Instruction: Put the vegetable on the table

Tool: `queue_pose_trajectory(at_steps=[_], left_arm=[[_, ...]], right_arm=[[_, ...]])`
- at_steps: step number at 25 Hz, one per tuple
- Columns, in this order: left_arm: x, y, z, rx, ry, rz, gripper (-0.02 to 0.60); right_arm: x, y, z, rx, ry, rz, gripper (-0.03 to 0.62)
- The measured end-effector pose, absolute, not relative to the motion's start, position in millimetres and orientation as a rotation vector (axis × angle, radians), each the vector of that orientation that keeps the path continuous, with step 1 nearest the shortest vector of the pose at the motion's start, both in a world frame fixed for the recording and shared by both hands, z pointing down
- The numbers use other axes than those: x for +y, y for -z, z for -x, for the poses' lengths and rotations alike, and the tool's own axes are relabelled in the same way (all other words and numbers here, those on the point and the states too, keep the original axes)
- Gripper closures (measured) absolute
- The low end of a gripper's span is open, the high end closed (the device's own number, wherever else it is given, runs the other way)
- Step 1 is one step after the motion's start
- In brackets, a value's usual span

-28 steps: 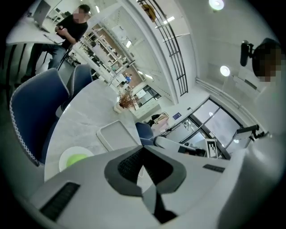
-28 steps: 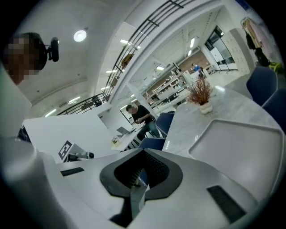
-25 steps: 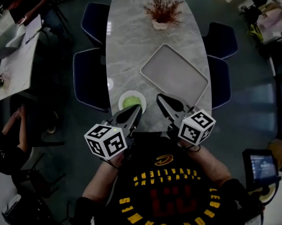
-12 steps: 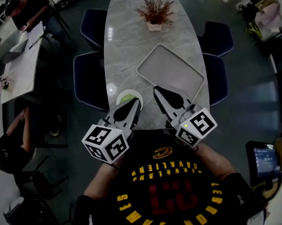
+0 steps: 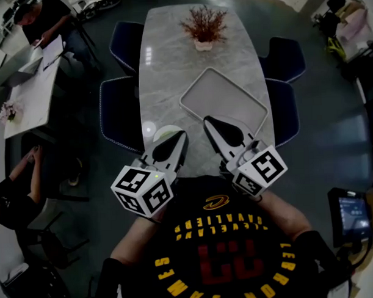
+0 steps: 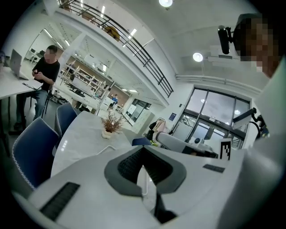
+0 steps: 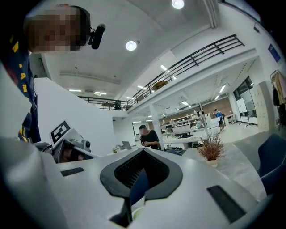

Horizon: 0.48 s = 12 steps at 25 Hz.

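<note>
Left gripper (image 5: 180,135) and right gripper (image 5: 207,121) side by side above tabletop (image 5: 171,66), fingers closed, empty, bowl (image 5: 158,133) mostly hidden beneath left gripper, vegetable's direction unreadable

Marble table (image 5: 172,78), tray (image 5: 224,101), plant (image 5: 202,24), bowl (image 5: 160,133) by left hand-held gripper (image 5: 181,136)

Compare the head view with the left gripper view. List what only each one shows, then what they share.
Head view only: the tray and the white bowl with green contents, half hidden under the left gripper.
Left gripper view only: the balcony railing, ceiling lights and glazed doors.
Both: the marble table, the potted plant, blue chairs and the left gripper's jaws, which are together with nothing between them.
</note>
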<state>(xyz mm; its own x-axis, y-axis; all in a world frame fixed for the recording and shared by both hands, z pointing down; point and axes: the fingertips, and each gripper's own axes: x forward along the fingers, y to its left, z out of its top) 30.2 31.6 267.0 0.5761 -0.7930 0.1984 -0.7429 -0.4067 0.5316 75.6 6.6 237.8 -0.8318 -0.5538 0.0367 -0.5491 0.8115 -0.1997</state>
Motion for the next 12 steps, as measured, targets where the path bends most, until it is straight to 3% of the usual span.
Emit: queue_pose_trajectory(at_steps=[12], left_arm=[[40.4,-259.6,-37.9,-1.274,0.115,-2.253,0.581]], right_arm=[[14.6,-236.8,-83.3,2.975,0.302,0.872,0.589]])
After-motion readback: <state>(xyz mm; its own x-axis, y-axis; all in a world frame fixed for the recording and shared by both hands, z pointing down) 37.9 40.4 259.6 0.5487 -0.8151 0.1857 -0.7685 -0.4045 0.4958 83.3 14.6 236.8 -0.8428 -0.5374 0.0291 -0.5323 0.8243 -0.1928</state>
